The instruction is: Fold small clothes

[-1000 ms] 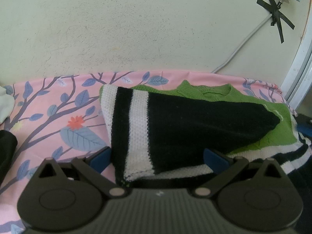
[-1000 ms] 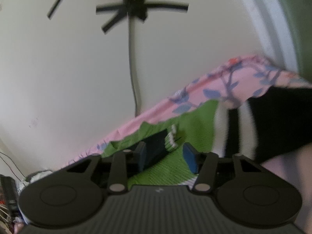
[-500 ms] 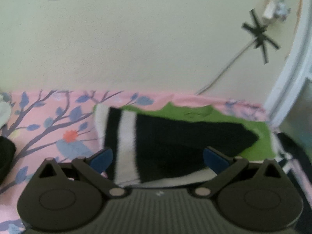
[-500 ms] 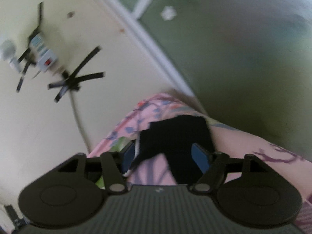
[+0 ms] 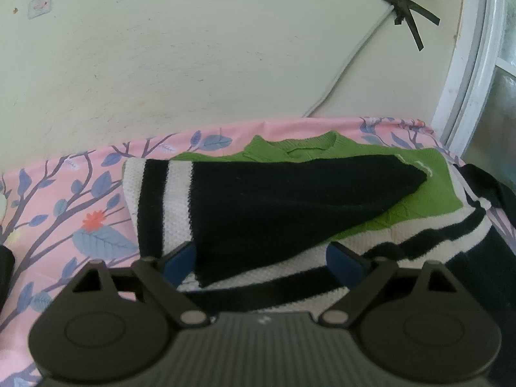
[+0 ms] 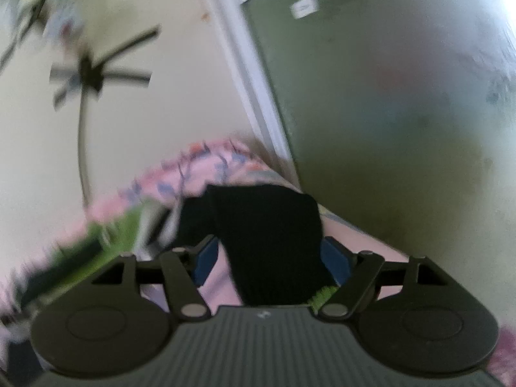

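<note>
1. While the left tongs (image 5: pixel 261 258) stand wide open and empty over the sweater (image 5: pixel 290 206) at centre frame, one sleeve lies folded across.
2. Right tongs (image 6: pixel 271 254), open, straddle the other sleeve (image 6: pixel 267 225); next, I judge, they must close on it.

You get no readable text here. The small sticker (image 5: pixel 39 5) on the wall (image 5: pixel 193 48) is too small to make out, and the pale label (image 6: pixel 303 7) on the green surface is blurred.
</note>
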`<state>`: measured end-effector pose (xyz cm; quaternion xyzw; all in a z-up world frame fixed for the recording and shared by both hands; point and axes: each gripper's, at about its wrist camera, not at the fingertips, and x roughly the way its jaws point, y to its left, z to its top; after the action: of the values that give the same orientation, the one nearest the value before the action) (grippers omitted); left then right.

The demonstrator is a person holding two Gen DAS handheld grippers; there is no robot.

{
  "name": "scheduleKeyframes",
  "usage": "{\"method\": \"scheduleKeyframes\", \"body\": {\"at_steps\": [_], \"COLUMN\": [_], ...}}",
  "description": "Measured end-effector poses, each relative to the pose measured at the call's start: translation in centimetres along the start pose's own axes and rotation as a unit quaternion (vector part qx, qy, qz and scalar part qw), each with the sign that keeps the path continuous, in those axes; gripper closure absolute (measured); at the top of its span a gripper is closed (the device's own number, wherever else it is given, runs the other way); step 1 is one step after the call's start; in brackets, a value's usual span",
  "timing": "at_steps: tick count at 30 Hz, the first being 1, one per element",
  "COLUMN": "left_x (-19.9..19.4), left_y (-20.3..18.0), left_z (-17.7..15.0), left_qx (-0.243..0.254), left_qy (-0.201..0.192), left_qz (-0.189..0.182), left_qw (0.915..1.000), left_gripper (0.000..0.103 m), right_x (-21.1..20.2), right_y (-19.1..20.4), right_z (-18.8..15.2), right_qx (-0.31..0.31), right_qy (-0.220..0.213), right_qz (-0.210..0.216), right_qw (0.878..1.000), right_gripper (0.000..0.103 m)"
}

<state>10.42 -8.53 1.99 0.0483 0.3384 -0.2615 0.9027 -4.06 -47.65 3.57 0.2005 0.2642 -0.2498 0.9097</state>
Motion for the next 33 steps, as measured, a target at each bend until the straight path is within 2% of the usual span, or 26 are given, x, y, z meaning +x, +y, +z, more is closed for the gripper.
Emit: {"method": "scheduleKeyframes", "body": {"at_steps": [2,5,6,7,9,10,11,13,15,16,19,21,24,28,29,30,31,32,33], "left_x": [0.0,-0.1,-0.1,-0.1,-0.1,-0.2,-0.2,-0.6,-1.0,-1.3,-2.6,-3.4,-4.0,-4.0,-3.9,-3.8,-3.5,-3.3,-3.2], "left_y": [0.1,0.1,0.1,0.1,0.0,0.1,0.3,0.8,1.8,2.3,4.3,5.6,7.9,10.1,10.4,10.6,10.6,10.6,10.6], "left_z": [-0.1,-0.1,-0.1,-0.1,-0.1,0.0,0.0,0.1,0.3,0.4,0.9,1.2,1.6,1.6,1.6,1.6,1.6,1.6,1.6], "left_qx": [-0.001,-0.001,-0.001,-0.001,-0.002,-0.005,-0.009,-0.025,-0.051,-0.064,-0.11,-0.136,-0.171,-0.207,-0.211,-0.211,-0.21,-0.209,-0.207], "left_qy": [0.0,0.0,0.0,0.0,-0.001,-0.002,-0.004,-0.011,-0.022,-0.029,-0.058,-0.073,-0.086,-0.089,-0.088,-0.085,-0.081,-0.078,-0.074], "left_qz": [-0.002,-0.003,-0.003,-0.003,-0.004,-0.006,-0.01,-0.017,-0.031,-0.037,-0.055,-0.06,-0.056,-0.057,-0.058,-0.057,-0.055,-0.054,-0.054], "left_qw": [1.0,1.0,1.0,1.0,1.0,1.0,0.9999,0.9995,0.9979,0.9968,0.9907,0.9862,0.98,0.9726,0.9719,0.9721,0.9728,0.9734,0.9739], "left_gripper": [0.011,0.011,0.011,0.011,0.011,0.011,0.011,0.012,0.013,0.013,0.013,0.013,0.013,0.013,0.013,0.013,0.013,0.013,0.013], "right_x": [0.4,0.4,0.6,0.6,0.8,1.1,1.3,1.4,0.3,-0.3,-1.7,-1.7,-0.6,3.7,5.2,7.0,8.3,9.5,10.2], "right_y": [0.8,3.0,3.6,4.0,4.0,3.6,3.0,1.2,1.7,2.7,7.6,12.4,20.1,28.9,30.5,31.8,32.4,32.3,31.1], "right_z": [-1.2,-2.8,-3.2,-3.6,-3.1,-2.5,-1.6,1.3,4.7,6.3,11.1,13.3,13.7,10.5,9.2,7.7,6.7,6.2,6.1], "right_qx": [-0.045,-0.138,-0.163,-0.186,-0.201,-0.189,-0.172,-0.077,-0.006,0.009,0.042,0.033,-0.006,-0.053,-0.064,-0.079,-0.088,-0.086,-0.072], "right_qy": [0.016,0.014,0.02,0.013,0.015,0.02,0.027,0.041,0.026,0.018,0.018,0.032,0.061,0.128,0.155,0.189,0.209,0.216,0.207], "right_qz": [-0.006,-0.028,-0.028,-0.034,-0.033,-0.043,-0.047,-0.005,0.063,0.099,0.224,0.29,0.348,0.384,0.388,0.384,0.368,0.358,0.356], "right_qw": [0.999,0.99,0.986,0.982,0.979,0.981,0.984,0.996,0.998,0.995,0.974,0.956,0.936,0.913,0.906,0.9,0.902,0.904,0.908], "right_gripper": [0.028,0.027,0.033,0.045,0.088,0.1,0.1,0.1,0.1,0.1,0.1,0.1,0.099,0.096,0.087,0.067,0.05,0.038,0.039]}}
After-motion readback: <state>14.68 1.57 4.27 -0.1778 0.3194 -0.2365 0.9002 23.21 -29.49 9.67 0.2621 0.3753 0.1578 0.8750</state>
